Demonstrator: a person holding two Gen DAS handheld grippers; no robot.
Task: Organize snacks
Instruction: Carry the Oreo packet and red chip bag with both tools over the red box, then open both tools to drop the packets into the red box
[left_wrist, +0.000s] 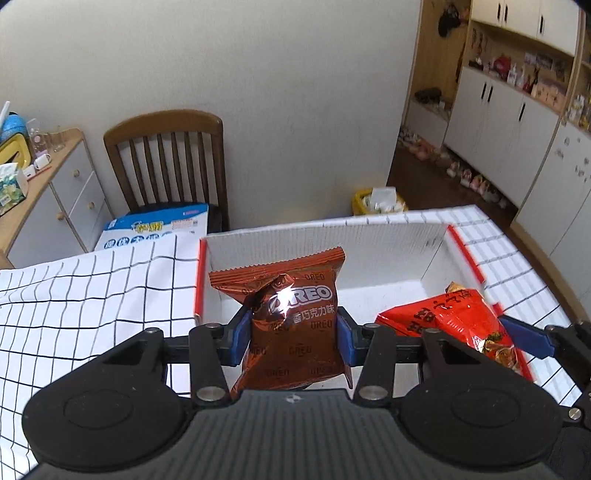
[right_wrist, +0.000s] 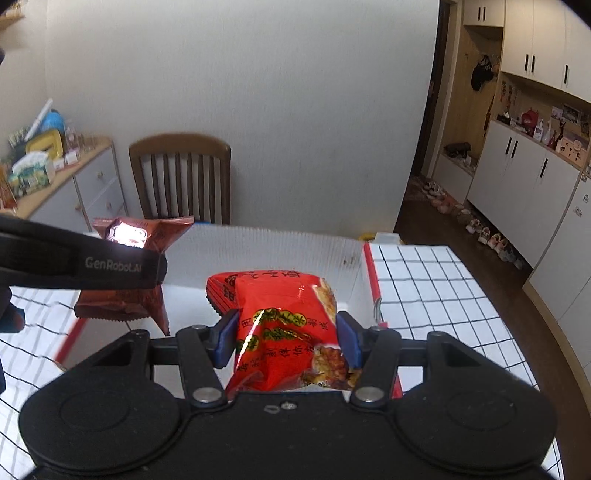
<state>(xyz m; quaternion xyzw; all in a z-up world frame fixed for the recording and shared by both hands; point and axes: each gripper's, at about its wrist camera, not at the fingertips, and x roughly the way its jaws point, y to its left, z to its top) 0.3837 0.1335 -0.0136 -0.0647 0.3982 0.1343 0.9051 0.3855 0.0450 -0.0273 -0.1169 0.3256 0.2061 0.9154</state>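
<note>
The left gripper (left_wrist: 293, 341) had its jaws clamped on a crinkled brown foil Oreo packet (left_wrist: 291, 317), held above the white corrugated box with red edges (left_wrist: 332, 236) on the grid-patterned worktop (left_wrist: 92, 295). The right gripper (right_wrist: 286, 339) squeezed a glossy red snack bag with yellow print (right_wrist: 280, 321) over the same box. Only the left view showed the blue-and-white carton (left_wrist: 159, 225) by the wooden chair (left_wrist: 166, 158); the right view caught the packet from its side.

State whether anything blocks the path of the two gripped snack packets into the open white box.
Nothing visible does. The brown foil Oreo packet and the red printed snack packet hang over the white corrugated box, whose visible floor is bare.
</note>
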